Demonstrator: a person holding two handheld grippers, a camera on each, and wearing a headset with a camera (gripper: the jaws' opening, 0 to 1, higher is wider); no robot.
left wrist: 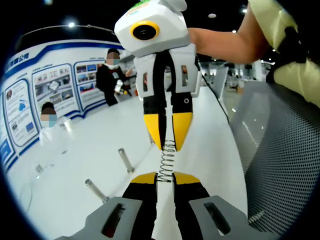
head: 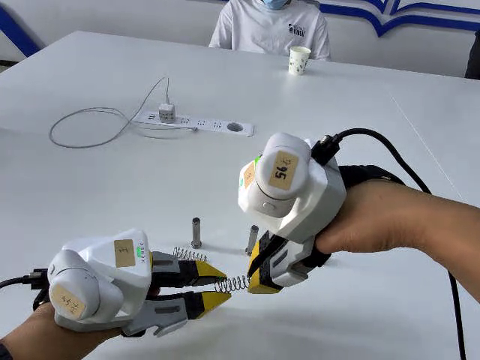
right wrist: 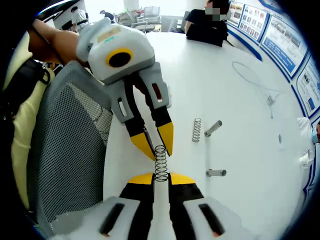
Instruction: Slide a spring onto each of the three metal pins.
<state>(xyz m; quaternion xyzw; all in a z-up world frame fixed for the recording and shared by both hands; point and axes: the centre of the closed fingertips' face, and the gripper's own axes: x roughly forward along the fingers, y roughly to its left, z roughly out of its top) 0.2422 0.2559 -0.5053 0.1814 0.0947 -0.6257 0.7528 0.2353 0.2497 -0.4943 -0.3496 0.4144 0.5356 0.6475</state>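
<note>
In the head view, your white table (head: 90,195) carries a power strip (head: 193,121) and two upright pins (head: 196,232). The spring (head: 234,283) lies level between the left gripper (head: 223,286) and the right gripper (head: 257,283).

In the left gripper view, it runs straight ahead, its near end pinched in your closed fingers (left wrist: 145,178).

In the right gripper view, those fingers (right wrist: 182,179) clamp its other end.

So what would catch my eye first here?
Two hand-held grippers meet tip to tip at the near edge of the table: the left gripper and right gripper each pinch one end of a small spring. Just behind it stand two metal pins, with a loose spring lying by one of them.
</note>
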